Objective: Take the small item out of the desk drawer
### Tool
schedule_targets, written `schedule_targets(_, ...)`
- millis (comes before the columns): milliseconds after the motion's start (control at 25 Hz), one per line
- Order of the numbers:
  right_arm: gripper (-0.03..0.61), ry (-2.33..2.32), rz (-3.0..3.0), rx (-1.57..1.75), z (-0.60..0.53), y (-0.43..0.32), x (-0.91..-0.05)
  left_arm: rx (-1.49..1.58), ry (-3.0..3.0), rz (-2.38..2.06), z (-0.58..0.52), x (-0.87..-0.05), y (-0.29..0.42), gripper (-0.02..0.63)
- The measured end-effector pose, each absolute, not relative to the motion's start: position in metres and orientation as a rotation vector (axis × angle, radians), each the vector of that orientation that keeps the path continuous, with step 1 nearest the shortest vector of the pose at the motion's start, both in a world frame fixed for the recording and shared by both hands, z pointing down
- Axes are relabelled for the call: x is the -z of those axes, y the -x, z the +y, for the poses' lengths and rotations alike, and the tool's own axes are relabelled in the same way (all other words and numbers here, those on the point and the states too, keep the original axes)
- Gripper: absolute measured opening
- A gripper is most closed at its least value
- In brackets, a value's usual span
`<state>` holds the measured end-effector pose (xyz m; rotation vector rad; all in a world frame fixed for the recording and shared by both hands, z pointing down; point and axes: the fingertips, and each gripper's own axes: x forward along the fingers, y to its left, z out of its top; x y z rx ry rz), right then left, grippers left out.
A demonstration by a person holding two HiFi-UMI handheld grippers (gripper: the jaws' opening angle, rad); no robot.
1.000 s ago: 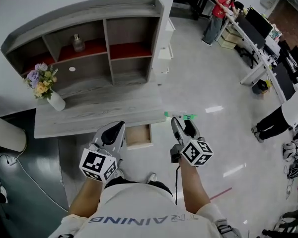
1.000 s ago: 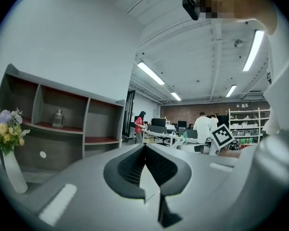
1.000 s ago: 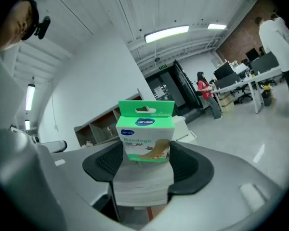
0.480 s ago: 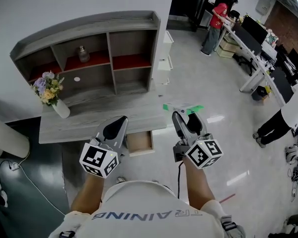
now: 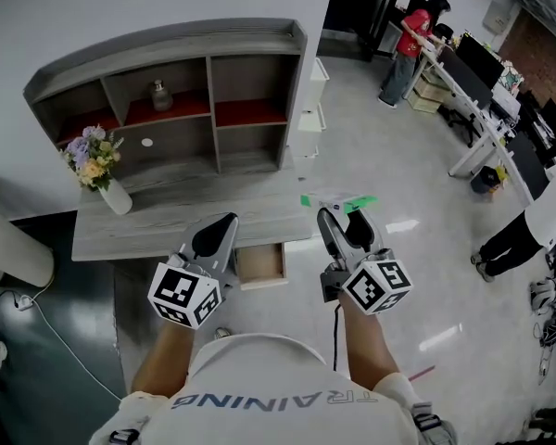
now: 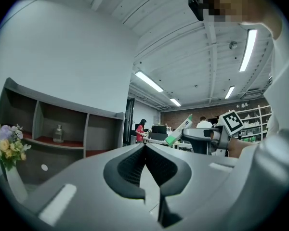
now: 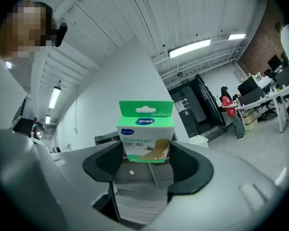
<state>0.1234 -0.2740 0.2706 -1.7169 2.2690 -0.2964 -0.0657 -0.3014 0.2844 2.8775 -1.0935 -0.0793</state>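
The right tool [image 7: 145,154] pinches the box [image 7: 145,129] by its lower sides. The box stands upright between the pads, with its hang-tab end pointing away from the tool. In the head view the box projects ahead of the tool tips, its long axis crosswise, near the right front corner of the counter [image 5: 167,219]. It is clear of the open drawer [image 5: 261,261], which lies below and just beside the left tool [image 5: 219,226]. The left tool's jaws are pressed together on nothing. Judgement: extraction is complete, and the left tool is nearer for closing the drawer.
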Motion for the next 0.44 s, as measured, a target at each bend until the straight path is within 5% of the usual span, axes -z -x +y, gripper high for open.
schedule_targets(440, 0.316, 1.719, 2.291, 0.315, -0.271, -0.1174, -0.2789, 0.076, -2.867, -1.084, -0.2965, -0.2884, 0.0642, 0.0)
